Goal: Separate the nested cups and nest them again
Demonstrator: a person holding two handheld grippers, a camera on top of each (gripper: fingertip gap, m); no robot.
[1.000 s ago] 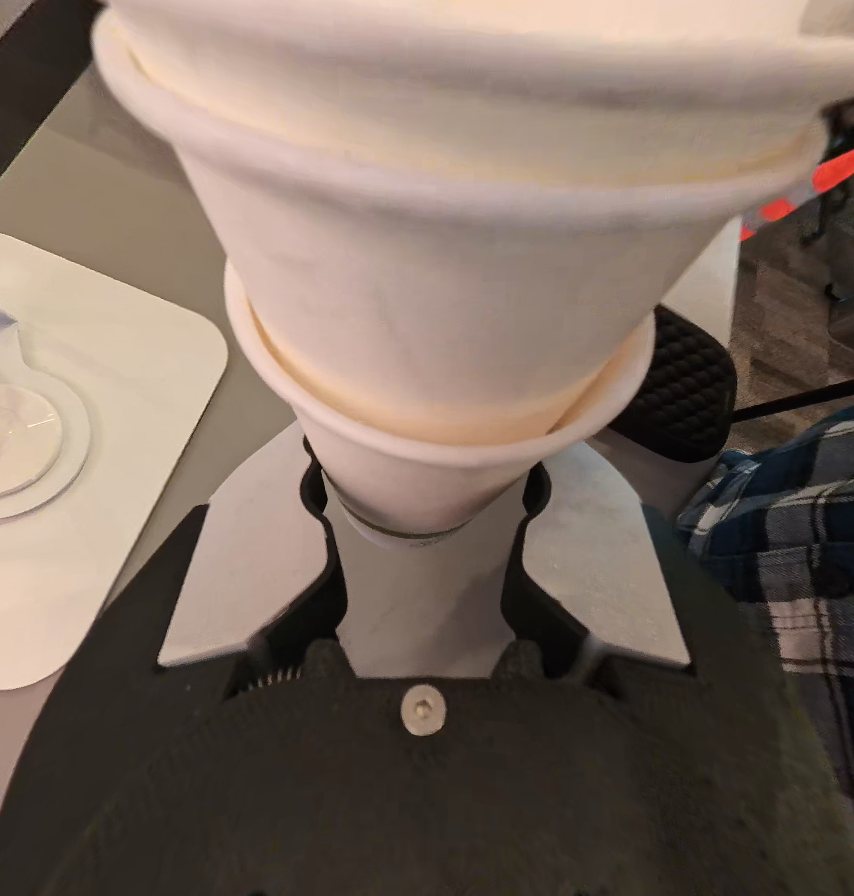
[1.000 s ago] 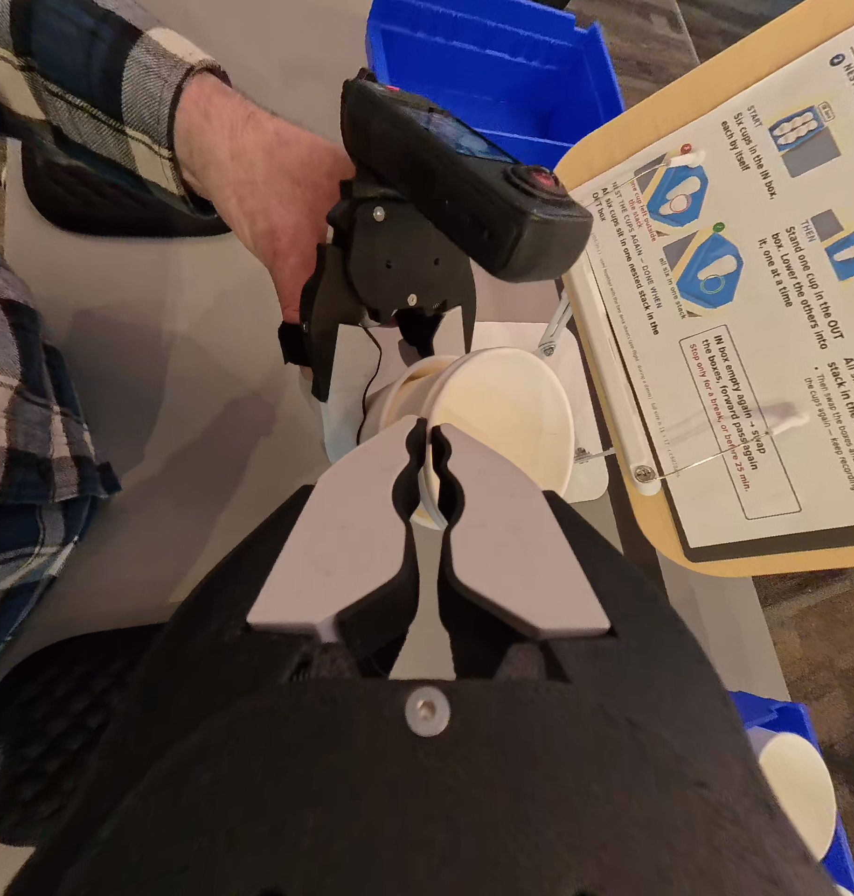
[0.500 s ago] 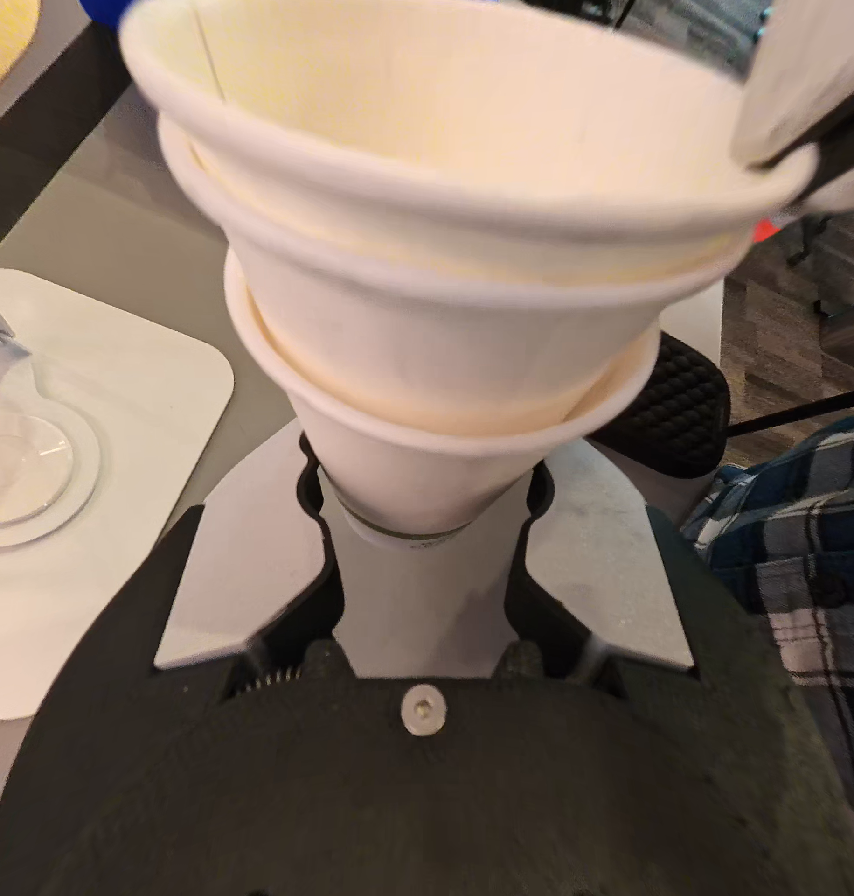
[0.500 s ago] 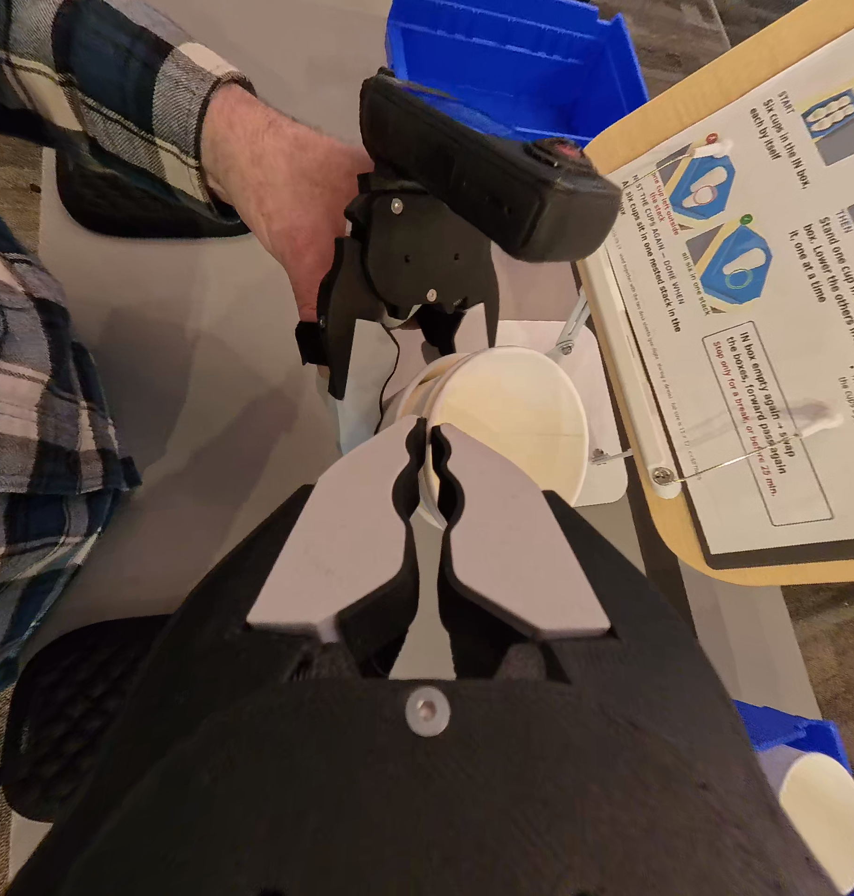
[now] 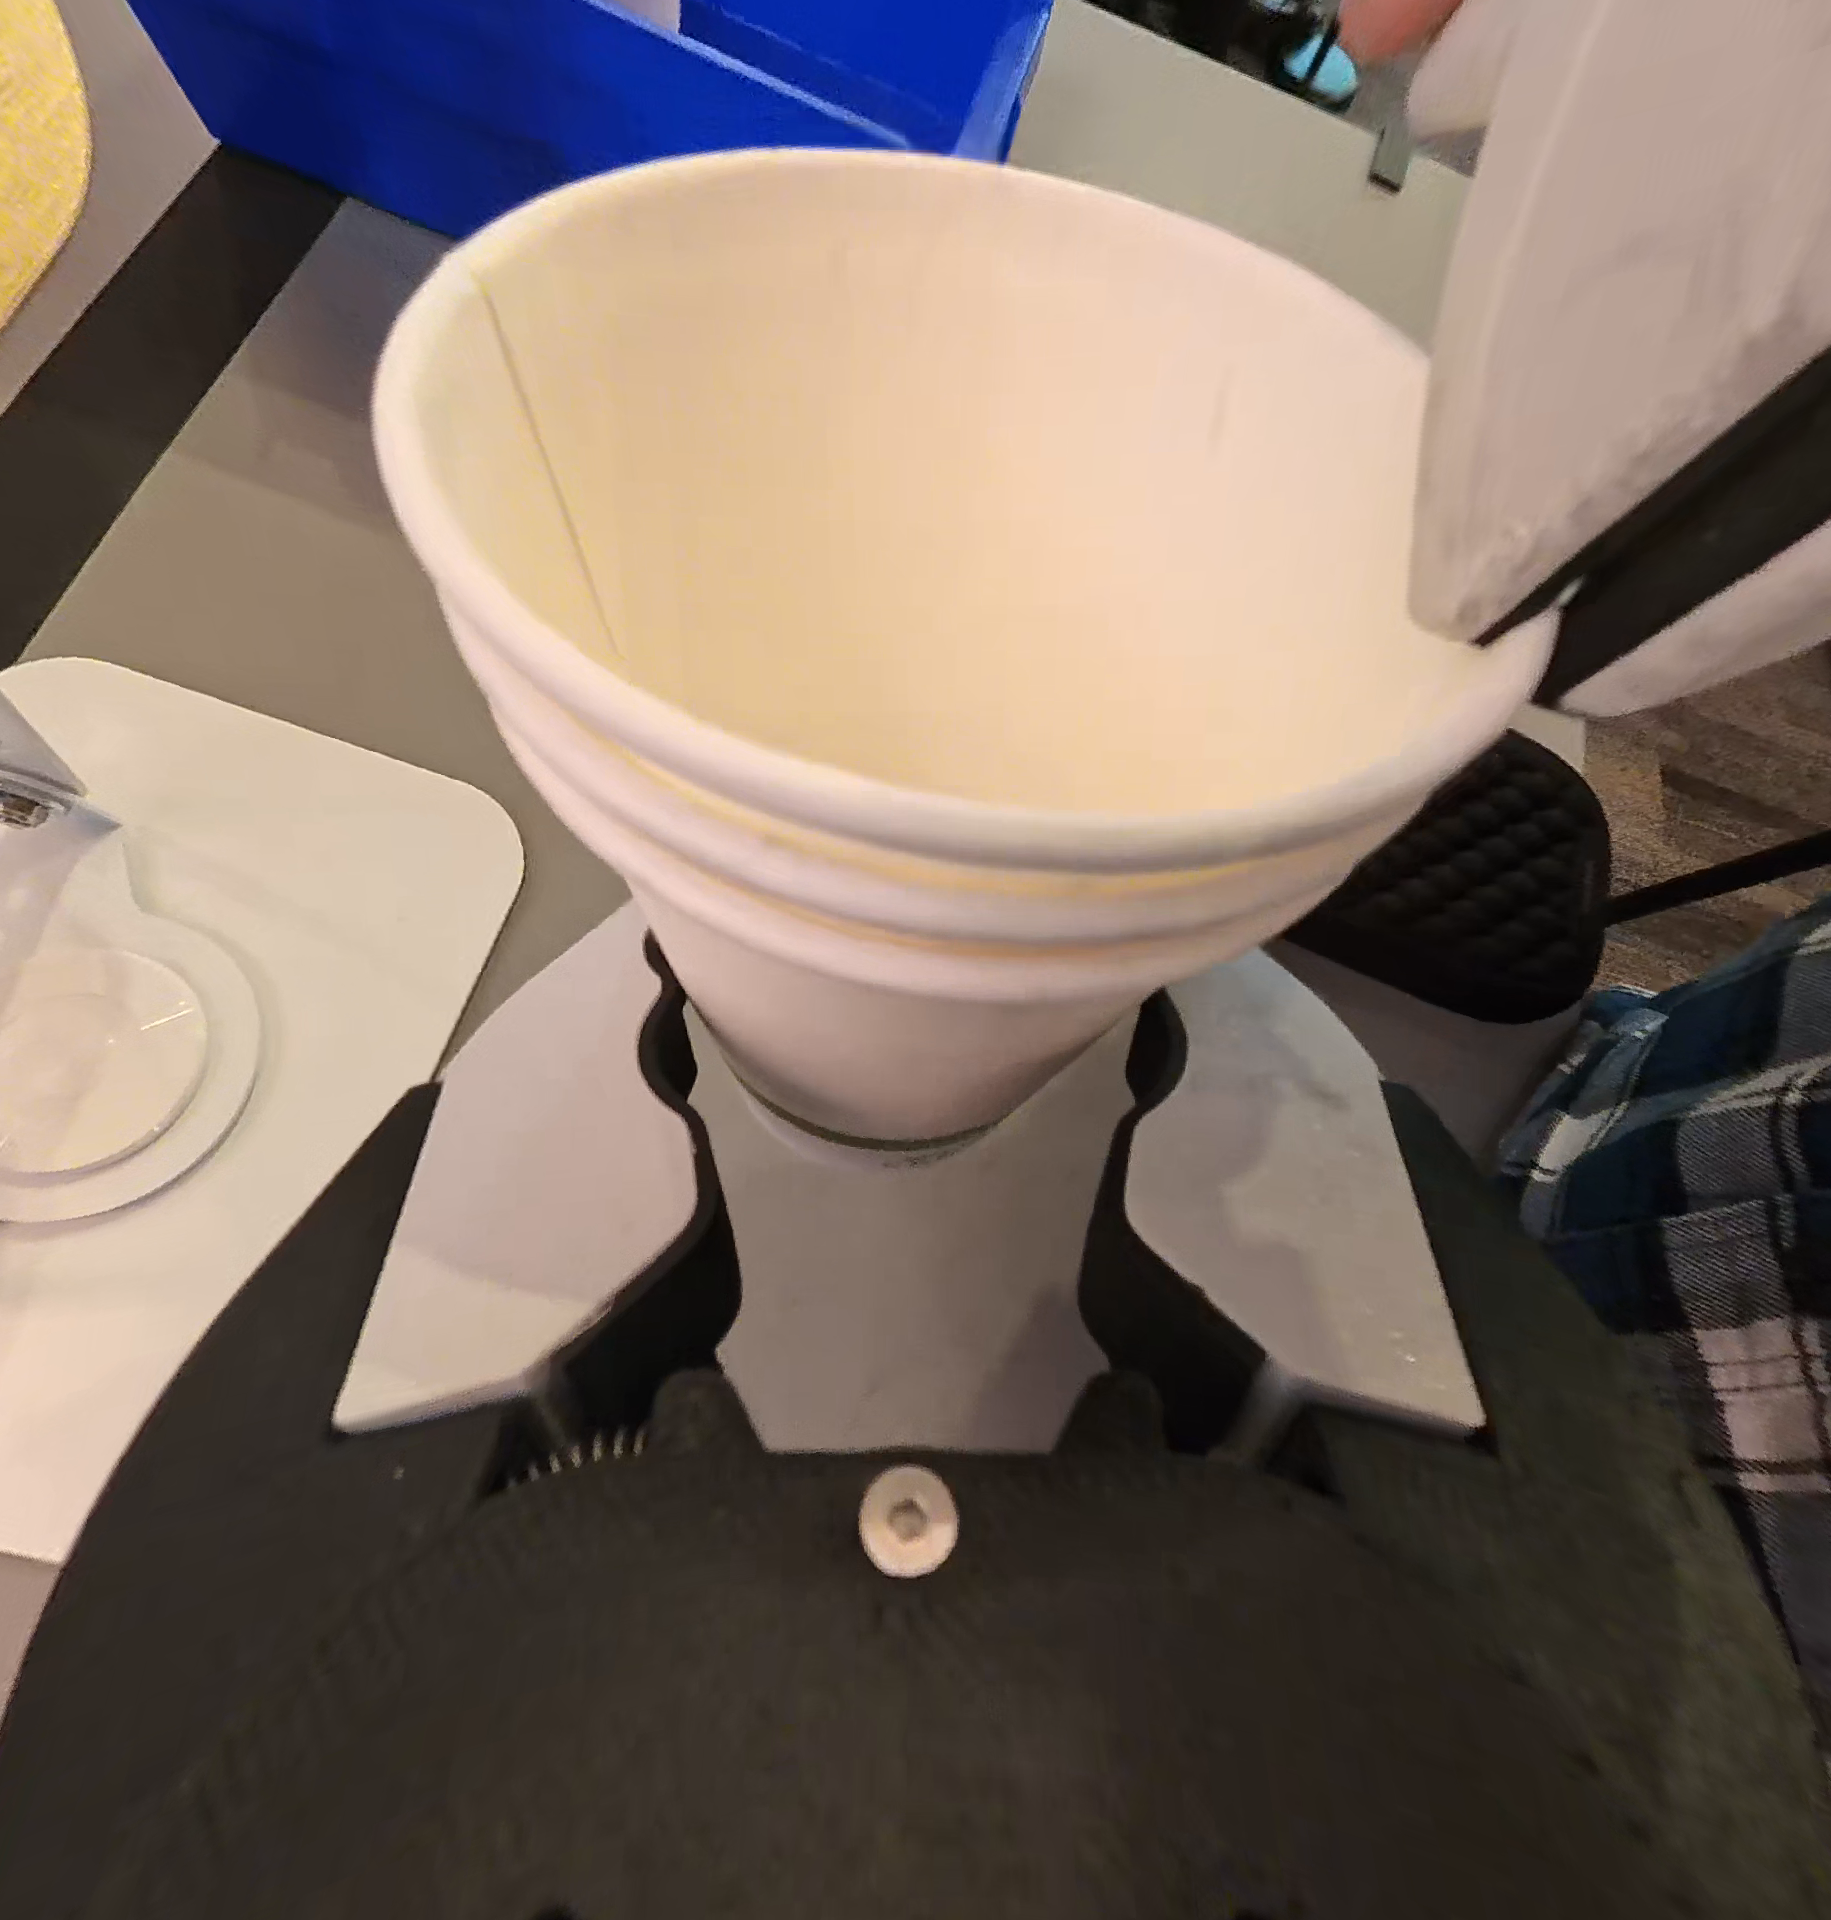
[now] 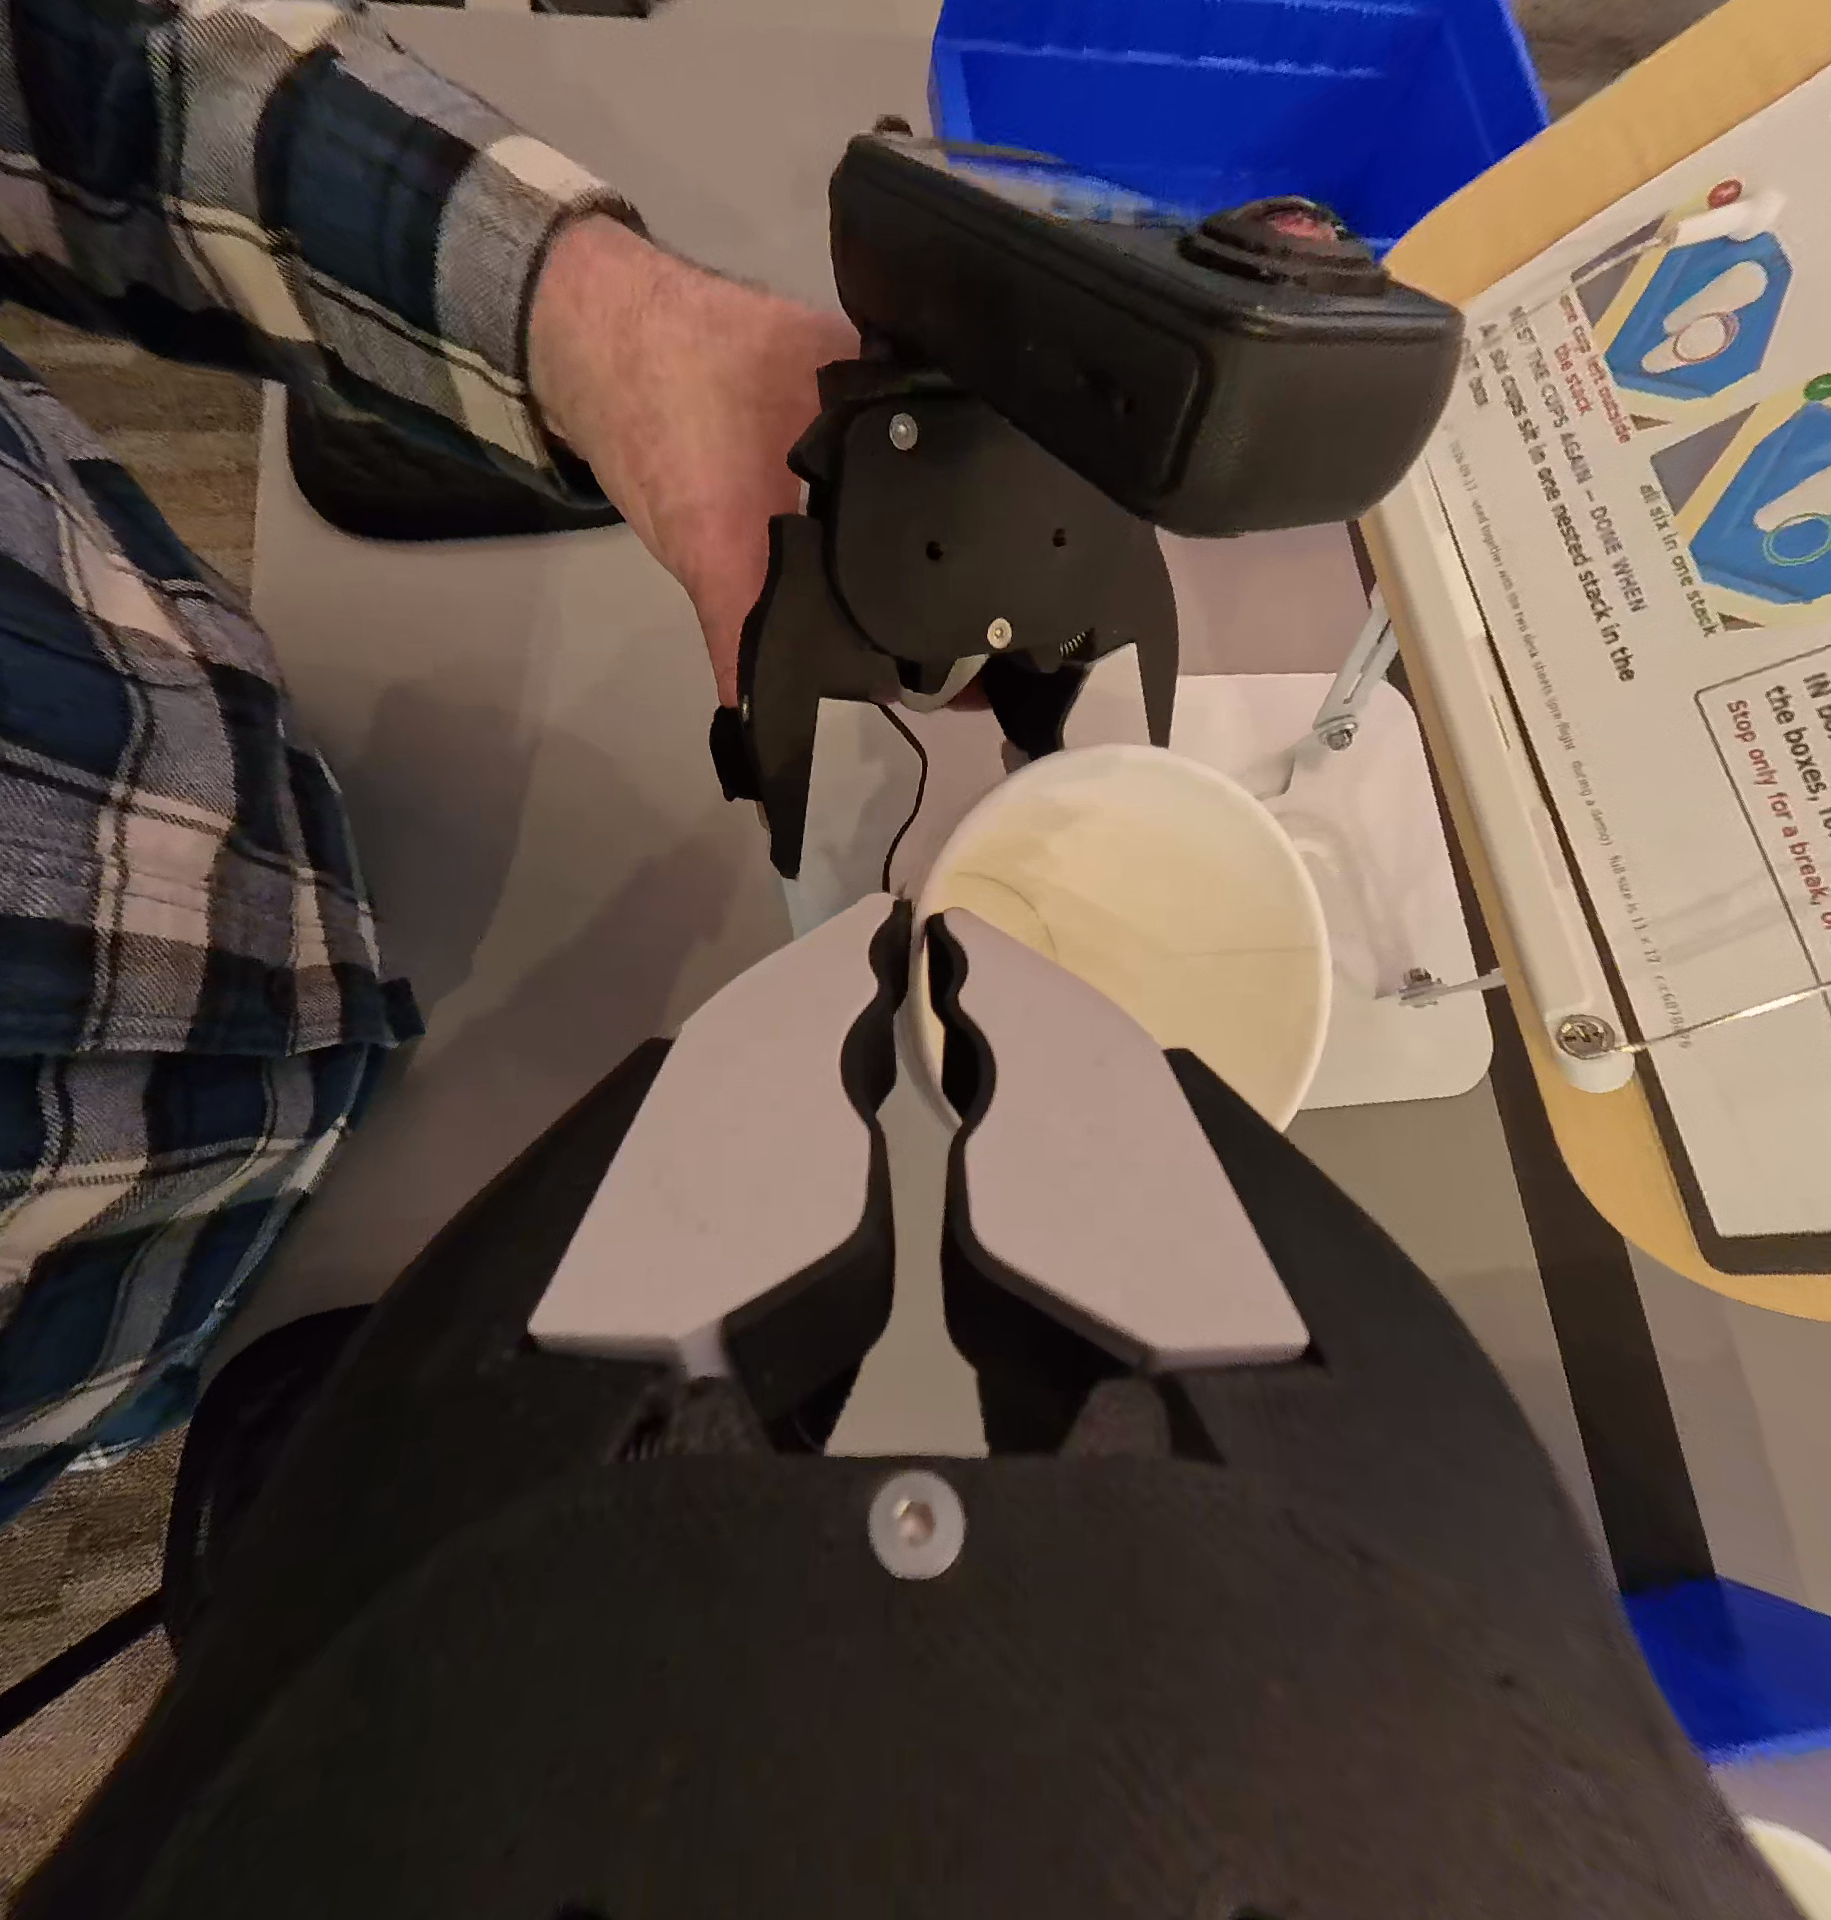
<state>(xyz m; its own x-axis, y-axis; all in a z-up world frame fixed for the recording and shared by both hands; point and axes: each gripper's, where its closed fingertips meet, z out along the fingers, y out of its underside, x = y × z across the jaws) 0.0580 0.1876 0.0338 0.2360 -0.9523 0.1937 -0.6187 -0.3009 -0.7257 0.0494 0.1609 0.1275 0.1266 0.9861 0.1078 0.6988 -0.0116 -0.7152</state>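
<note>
Cups: white nested stack [image 5: 932,644] sits frame centre in the left wrist view. Left gripper [image 5: 911,1039] clamps the outermost cup's base from both sides, likely to anchor the stack. At the upper right of that view, right gripper [image 6: 916,997] pinches the top cup's rim wall, one finger inside, one outside, probably to peel or seat that cup. Blue bin [image 5: 578,94] behind.
</note>
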